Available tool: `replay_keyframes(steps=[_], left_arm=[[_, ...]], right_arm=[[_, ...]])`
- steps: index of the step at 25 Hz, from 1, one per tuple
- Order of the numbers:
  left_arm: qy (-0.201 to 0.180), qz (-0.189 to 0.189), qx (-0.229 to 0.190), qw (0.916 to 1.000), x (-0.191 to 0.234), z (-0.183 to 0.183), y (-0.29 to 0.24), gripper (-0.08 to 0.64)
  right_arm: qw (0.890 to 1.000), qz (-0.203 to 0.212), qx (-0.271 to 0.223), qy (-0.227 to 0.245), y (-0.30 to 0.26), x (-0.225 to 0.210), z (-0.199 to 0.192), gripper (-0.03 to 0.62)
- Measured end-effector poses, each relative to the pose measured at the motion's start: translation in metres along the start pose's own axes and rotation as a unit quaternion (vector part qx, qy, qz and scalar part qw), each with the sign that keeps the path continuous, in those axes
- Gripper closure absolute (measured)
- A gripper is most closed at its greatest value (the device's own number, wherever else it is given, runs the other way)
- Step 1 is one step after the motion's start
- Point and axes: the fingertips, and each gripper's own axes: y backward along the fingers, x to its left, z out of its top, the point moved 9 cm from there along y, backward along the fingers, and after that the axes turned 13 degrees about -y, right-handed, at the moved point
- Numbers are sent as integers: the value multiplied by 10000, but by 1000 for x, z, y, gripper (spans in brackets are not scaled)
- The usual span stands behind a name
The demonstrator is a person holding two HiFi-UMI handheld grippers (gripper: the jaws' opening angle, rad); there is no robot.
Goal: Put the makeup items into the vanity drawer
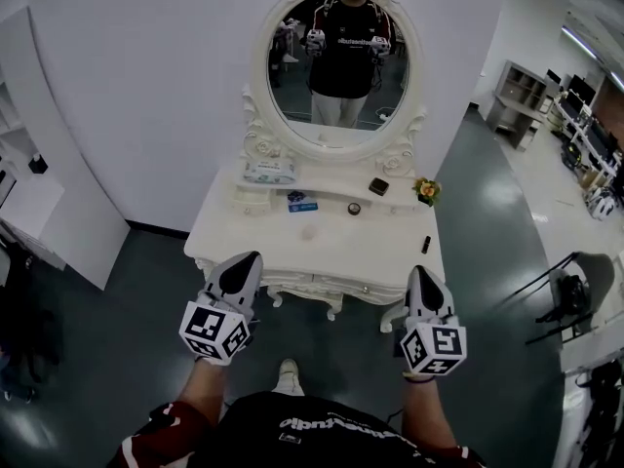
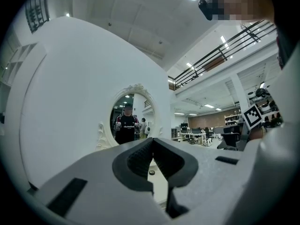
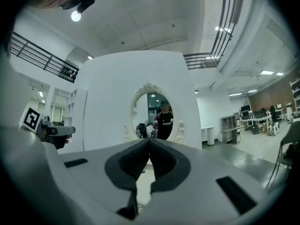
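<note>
**While makeup lies on the vanity, both grippers are clenched empty**

While a dark round compact, a small blue box, a dark square case and a lipstick lie on the white vanity top, the left gripper and right gripper hang at its near edge, jaws pressed together on nothing. White print on the person's black shirt, reflected in the oval mirror, is too small to read. Only the head view shows the tabletop spread. The left gripper view catches the right gripper's marker cube, and the right gripper view catches the left one's.
</note>
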Motion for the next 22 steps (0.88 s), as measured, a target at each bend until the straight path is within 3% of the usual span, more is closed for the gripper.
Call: replay_keyframes(steps=[11,22], left_arm=[[20,-91,-16,10000,58,-18,-62,555],[115,-374,-94,9992,85,-31,-93,555]], right_arm=[[10000,-65,-28,-8,-81,6,2,588],[9999,-98,44,29,-115,22,-1,588]])
